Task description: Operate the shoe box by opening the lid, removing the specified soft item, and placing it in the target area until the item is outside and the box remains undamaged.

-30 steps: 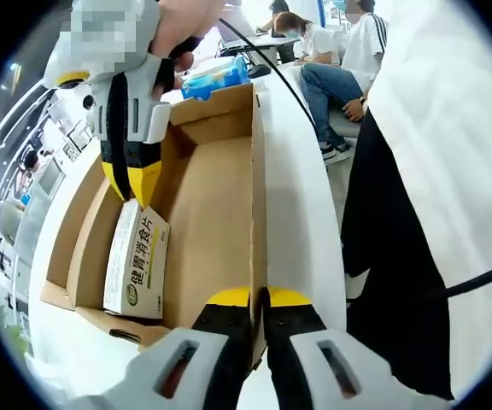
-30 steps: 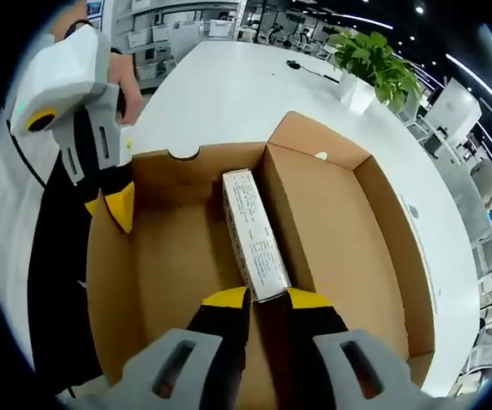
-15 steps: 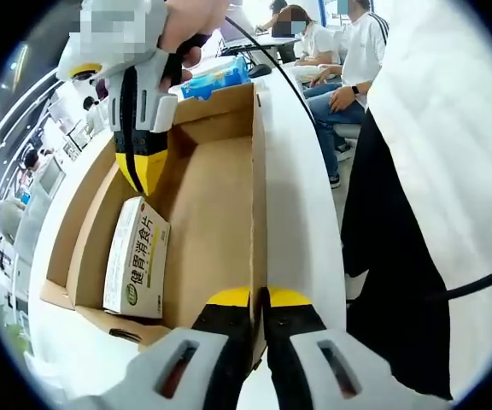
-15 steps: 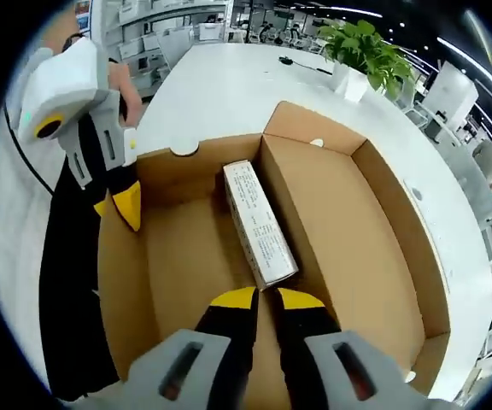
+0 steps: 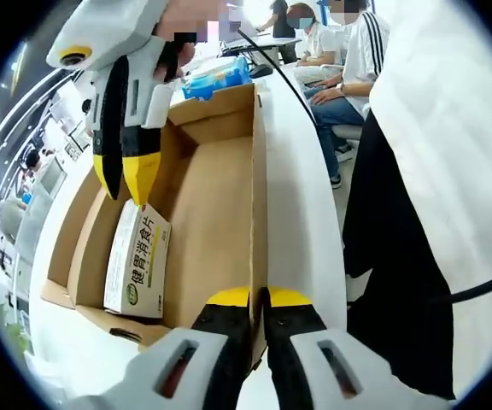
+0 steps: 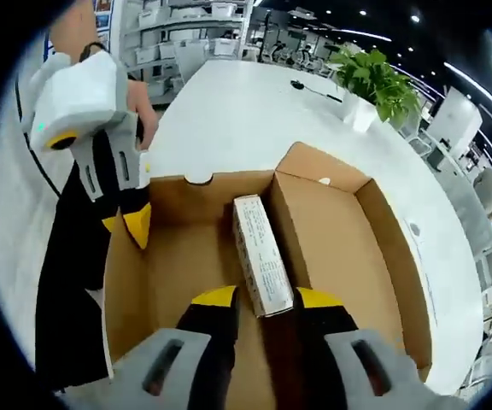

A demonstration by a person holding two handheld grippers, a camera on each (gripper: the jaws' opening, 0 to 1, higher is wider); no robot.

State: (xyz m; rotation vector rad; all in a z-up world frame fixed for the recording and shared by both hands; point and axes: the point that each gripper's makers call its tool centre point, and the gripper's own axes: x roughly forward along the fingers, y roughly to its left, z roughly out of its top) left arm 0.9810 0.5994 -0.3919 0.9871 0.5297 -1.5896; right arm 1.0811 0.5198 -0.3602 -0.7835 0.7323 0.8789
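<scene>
**A:** Since the shoe box (image 6: 340,256) is already lying open on the white desk (image 6: 229,111), what's left is basically the grab, right? Where's the item?

**B:** Yep. The white carton (image 6: 259,256) is lying inside the box, tight against the middle cardboard wall. Its long axis runs straight away from the right tool (image 6: 267,299), and the near end sits right between that tool's jaws, which are spread wider than the carton and not holding anything yet.

**A:** And the other one?

**B:** The left tool (image 5: 259,297) is pinched shut on the box's side wall, I'd guess to steady it. So the right tool is way nearer. In the left gripper view it hangs over the carton's far end (image 5: 137,260).
</scene>
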